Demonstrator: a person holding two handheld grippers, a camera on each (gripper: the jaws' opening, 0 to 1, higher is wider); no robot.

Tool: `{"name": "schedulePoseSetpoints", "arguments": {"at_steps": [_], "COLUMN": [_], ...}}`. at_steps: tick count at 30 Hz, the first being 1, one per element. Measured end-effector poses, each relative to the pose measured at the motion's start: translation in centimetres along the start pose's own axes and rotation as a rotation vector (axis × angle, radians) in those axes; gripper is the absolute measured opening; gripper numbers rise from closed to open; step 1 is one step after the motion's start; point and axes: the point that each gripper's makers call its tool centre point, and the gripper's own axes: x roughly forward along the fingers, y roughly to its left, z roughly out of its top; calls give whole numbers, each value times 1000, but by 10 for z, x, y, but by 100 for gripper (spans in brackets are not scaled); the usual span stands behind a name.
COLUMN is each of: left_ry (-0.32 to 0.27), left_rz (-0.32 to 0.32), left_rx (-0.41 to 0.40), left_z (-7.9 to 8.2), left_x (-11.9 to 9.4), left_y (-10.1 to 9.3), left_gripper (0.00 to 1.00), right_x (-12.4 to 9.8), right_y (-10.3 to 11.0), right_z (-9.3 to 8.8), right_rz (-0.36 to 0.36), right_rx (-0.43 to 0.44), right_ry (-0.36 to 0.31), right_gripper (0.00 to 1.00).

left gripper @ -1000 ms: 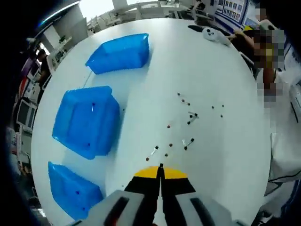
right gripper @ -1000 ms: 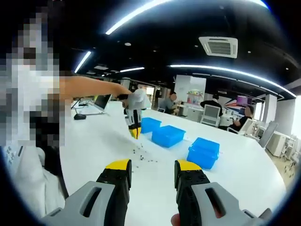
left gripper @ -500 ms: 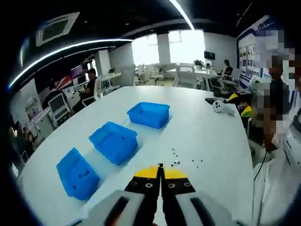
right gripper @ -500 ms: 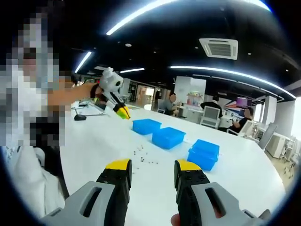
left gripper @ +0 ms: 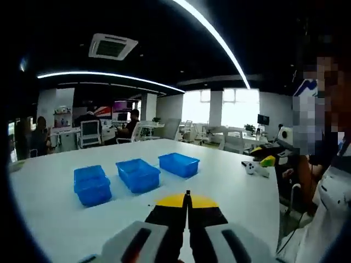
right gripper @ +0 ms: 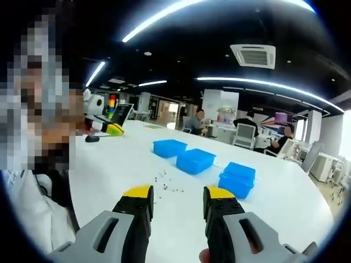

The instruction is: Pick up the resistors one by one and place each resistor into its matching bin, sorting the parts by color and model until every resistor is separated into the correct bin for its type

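Jaws of the left gripper [left gripper: 187,195] rise from the bottom of the left gripper view pressed flat together, their yellow-and-black tips meeting with nothing between them. Beyond them the white table [left gripper: 49,203] spreads away, and on it stand three blue bins in a row: the nearest bin [left gripper: 92,184] at the left, the middle bin [left gripper: 137,174] just beside it, and the far bin [left gripper: 179,164] a little further on, all upright. Off to the right a person's white sleeve [left gripper: 329,208] shows at the table's edge. In the right gripper view, the right gripper [right gripper: 177,193] holds its two yellow-tipped jaws spread well apart, empty, above the same table. Past the tips, a loose scatter of small resistors [right gripper: 170,183] lies on the bare tabletop, near the bins but outside them; they are too small to tell their colours. Further on, the three bins again stand in a line. At the far left of that view, the left gripper is raised beside the person, well apart from the resistors. Desks, chairs and seated people fill the office behind.
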Motion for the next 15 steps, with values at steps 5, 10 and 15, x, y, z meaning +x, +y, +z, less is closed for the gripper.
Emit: {"name": "schedulePoseSetpoints", "arguments": {"at_steps": [5,10,15], "left_ry": [-56,-66,-41], "left_rz": [38,44,52], "left_rx": [-27,-14,6], "left_z": [2,9,22], "left_x": [-6,4,31], "left_y": [2,2,16], "left_gripper": [3,4,4], "right_x": [0,1,0], "right_y": [2,2,2], "right_z": [0,-1,0], "right_rz": [8,9,6], "right_rx": [1,2,1], "right_ry": [-2,2,2], "right_gripper": [39,39,39]}}
